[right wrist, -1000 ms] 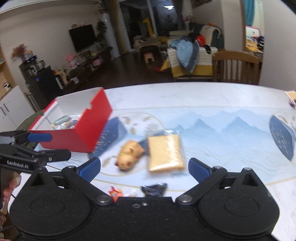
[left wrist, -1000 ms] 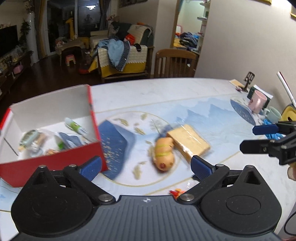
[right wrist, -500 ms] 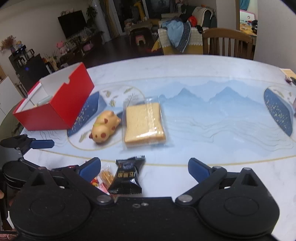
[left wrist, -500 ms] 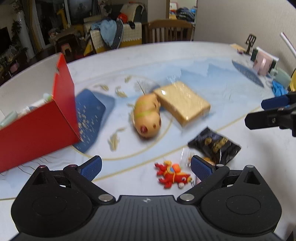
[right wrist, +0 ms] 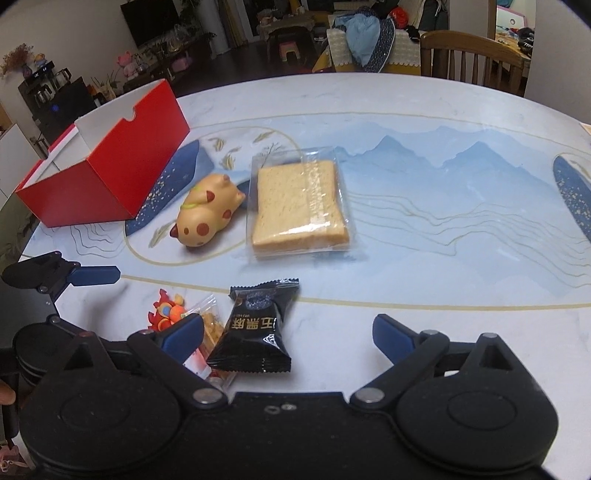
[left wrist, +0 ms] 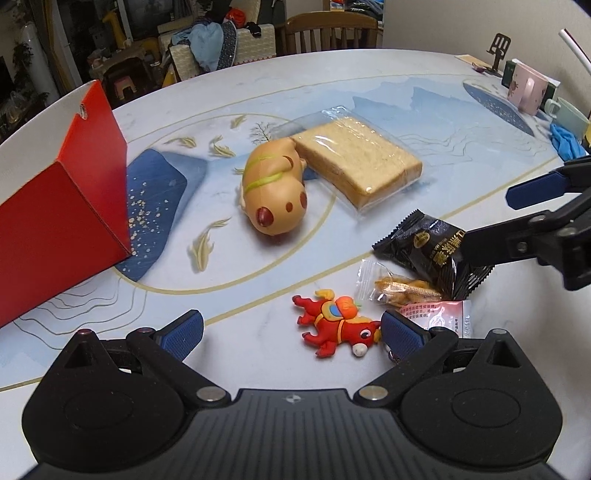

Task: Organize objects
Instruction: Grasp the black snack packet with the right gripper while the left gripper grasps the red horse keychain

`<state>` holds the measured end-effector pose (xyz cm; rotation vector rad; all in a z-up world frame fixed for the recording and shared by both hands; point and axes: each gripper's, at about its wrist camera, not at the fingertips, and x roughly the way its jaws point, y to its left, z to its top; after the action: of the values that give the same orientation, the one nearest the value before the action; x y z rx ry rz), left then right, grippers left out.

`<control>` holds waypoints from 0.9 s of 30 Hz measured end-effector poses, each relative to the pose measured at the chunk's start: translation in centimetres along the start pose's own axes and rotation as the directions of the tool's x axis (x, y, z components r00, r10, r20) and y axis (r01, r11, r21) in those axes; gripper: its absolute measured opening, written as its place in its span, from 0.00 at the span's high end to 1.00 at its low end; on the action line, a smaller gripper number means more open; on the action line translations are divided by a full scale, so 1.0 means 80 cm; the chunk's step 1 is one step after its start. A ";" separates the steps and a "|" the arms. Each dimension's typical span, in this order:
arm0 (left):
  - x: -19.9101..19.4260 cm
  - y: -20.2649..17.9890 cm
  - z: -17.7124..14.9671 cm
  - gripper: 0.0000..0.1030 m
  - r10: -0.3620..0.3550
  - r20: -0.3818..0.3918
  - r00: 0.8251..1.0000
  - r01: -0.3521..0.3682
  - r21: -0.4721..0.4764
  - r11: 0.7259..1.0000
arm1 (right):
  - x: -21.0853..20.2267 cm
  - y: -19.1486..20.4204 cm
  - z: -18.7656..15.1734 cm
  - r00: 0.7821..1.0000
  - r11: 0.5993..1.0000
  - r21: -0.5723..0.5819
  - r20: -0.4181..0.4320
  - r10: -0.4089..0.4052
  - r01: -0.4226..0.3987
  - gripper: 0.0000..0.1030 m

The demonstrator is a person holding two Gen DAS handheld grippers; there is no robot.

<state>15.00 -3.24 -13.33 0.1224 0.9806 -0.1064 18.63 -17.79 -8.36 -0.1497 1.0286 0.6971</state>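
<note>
Grippers both hang spread and empty, left gripper [left wrist: 291,334] low over the small red rubber horse toy [left wrist: 334,323] at lower centre, red cardboard box [left wrist: 62,221] far left, so next likely pinching that toy.

Likely a home: dining table [right wrist: 424,122], wooden chair [right wrist: 469,55], television [right wrist: 155,18] behind.
</note>
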 end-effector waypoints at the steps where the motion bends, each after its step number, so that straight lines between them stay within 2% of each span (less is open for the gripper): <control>1: 0.001 -0.001 -0.001 0.00 -0.002 -0.001 1.000 0.002 0.003 1.000 | 0.002 0.001 0.000 1.000 1.000 -0.001 -0.004 0.000 0.000 0.05; 5: 0.003 -0.004 -0.003 0.00 -0.002 0.001 1.000 0.002 0.006 1.000 | 0.013 0.004 -0.001 1.000 1.000 -0.014 -0.020 -0.014 0.014 0.06; 11: 0.008 -0.008 -0.008 0.00 0.000 0.010 1.000 0.000 0.002 1.000 | 0.029 0.006 -0.002 0.998 0.999 -0.020 -0.049 -0.033 0.032 0.12; 15: 0.008 -0.008 -0.011 0.00 0.001 0.028 1.000 -0.001 0.003 1.000 | 0.035 0.007 -0.004 0.998 0.999 -0.014 -0.061 -0.035 0.034 0.24; 18: 0.007 -0.010 -0.014 0.01 -0.001 0.041 0.999 0.000 0.016 1.000 | 0.036 0.009 -0.005 0.998 0.999 -0.016 -0.057 -0.040 0.039 0.27; 20: 0.004 -0.011 -0.016 0.07 -0.019 0.053 0.998 0.017 0.020 1.000 | 0.035 0.011 -0.005 0.998 0.999 -0.021 -0.053 -0.036 0.035 0.33; 22: 0.001 -0.010 -0.018 0.21 -0.051 0.058 0.997 0.050 0.013 0.999 | 0.035 0.012 -0.004 0.998 0.999 -0.027 -0.051 -0.037 0.036 0.43; 23: -0.001 -0.010 -0.018 0.24 -0.064 0.059 0.996 0.064 0.009 0.998 | 0.036 0.013 -0.004 0.998 0.999 -0.030 -0.055 -0.038 0.036 0.46; 25: -0.003 -0.013 -0.019 0.36 -0.071 0.071 0.995 0.070 0.019 0.997 | 0.035 0.014 -0.005 0.998 0.999 -0.036 -0.055 -0.040 0.038 0.47; 27: -0.005 -0.016 -0.020 0.43 -0.081 0.076 0.994 0.079 0.033 0.996 | 0.034 0.014 -0.007 0.998 0.999 -0.036 -0.052 -0.040 0.038 0.49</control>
<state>13.27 -4.28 -13.93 0.1057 0.9073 -0.1983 18.46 -15.87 -10.67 -0.2187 1.0620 0.6789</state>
